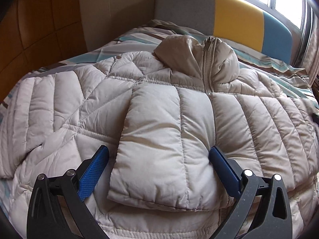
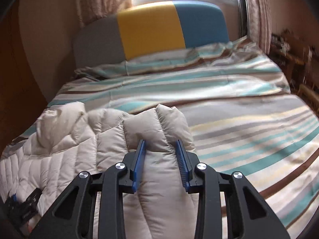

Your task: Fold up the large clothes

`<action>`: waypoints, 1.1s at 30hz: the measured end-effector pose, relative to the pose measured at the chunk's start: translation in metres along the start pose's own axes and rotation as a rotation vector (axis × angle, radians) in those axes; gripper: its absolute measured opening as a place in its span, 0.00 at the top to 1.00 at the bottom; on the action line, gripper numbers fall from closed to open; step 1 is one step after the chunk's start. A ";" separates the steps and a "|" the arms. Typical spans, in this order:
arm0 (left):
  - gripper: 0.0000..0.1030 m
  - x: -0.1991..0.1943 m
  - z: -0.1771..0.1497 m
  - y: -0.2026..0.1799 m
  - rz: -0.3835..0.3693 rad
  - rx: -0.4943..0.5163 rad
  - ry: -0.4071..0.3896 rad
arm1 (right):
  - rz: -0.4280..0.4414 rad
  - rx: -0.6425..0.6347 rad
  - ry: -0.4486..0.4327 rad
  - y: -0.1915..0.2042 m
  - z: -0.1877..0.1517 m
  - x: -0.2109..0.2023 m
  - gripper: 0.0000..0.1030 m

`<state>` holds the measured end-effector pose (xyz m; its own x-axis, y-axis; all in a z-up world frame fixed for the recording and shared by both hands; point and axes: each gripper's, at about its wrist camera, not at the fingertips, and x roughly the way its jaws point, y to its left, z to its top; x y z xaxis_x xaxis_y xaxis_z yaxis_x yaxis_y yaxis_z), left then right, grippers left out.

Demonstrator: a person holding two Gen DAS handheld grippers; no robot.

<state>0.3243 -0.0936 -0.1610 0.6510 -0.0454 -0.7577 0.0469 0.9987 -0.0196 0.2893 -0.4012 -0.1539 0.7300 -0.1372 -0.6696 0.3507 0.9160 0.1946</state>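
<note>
With our left gripper (image 1: 158, 165) spread wide around the folded sleeve (image 1: 165, 139) of the puffy jacket (image 1: 249, 119) on the bed (image 2: 239, 109), touching nothing, our right gripper (image 2: 160, 151) pinches a slippery bunched sleeve end (image 2: 159, 131) that may spring free.

**Black frames, blue pads**

Left gripper (image 1: 158, 152): black plastic, two curved arms with teardrop cut-outs, pale dust specks on the arm at 5 o'clock. Round silver screws (image 1: 247, 172) at the pivots, two per side. Long blue fingers (image 1: 92, 172) with a fine dotted grip texture.

Right gripper (image 2: 161, 145): same black build, same cut-outs, four silver screws. Blue pads (image 2: 183, 163) seen edge-on, ribbed like comb teeth along the inner face.
</note>
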 end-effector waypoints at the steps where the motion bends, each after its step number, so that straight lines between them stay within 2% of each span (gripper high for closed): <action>1: 0.03 0.000 -0.001 0.001 0.002 0.001 0.002 | 0.000 -0.005 0.026 0.000 -0.003 0.012 0.70; 3: 0.03 -0.001 -0.004 -0.002 0.012 0.011 0.005 | -0.005 -0.020 0.051 0.000 -0.011 0.028 0.70; 7: 0.03 0.008 0.003 -0.010 0.038 0.031 0.009 | -0.033 -0.044 0.054 0.002 -0.012 0.033 0.69; 11: 0.03 -0.008 0.013 -0.013 0.076 0.013 0.001 | -0.028 -0.039 0.050 0.000 -0.013 0.032 0.69; 14: 0.03 -0.039 0.023 -0.018 0.010 -0.028 -0.078 | -0.032 -0.044 0.041 0.003 -0.013 0.028 0.69; 16: 0.03 -0.044 0.032 -0.030 -0.014 0.023 -0.086 | -0.020 -0.040 0.026 0.002 -0.012 0.015 0.69; 21: 0.03 -0.011 0.031 -0.049 0.052 0.187 -0.024 | 0.047 -0.036 -0.006 -0.006 -0.025 -0.039 0.68; 23: 0.03 0.004 0.023 -0.045 0.058 0.217 -0.004 | 0.021 -0.045 0.010 -0.011 -0.038 -0.049 0.68; 26: 0.03 0.010 0.015 -0.035 0.021 0.195 -0.012 | 0.000 -0.042 0.074 -0.018 -0.058 -0.033 0.67; 28: 0.03 0.014 0.015 -0.033 0.006 0.187 0.006 | 0.033 0.003 0.073 -0.026 -0.063 -0.025 0.65; 33: 0.03 0.021 0.017 -0.027 -0.010 0.175 0.026 | 0.011 -0.010 0.067 -0.025 -0.063 -0.021 0.62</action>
<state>0.3497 -0.1223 -0.1654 0.6303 -0.0524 -0.7745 0.1857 0.9789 0.0848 0.2283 -0.3979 -0.1896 0.6928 -0.1018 -0.7139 0.3363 0.9213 0.1951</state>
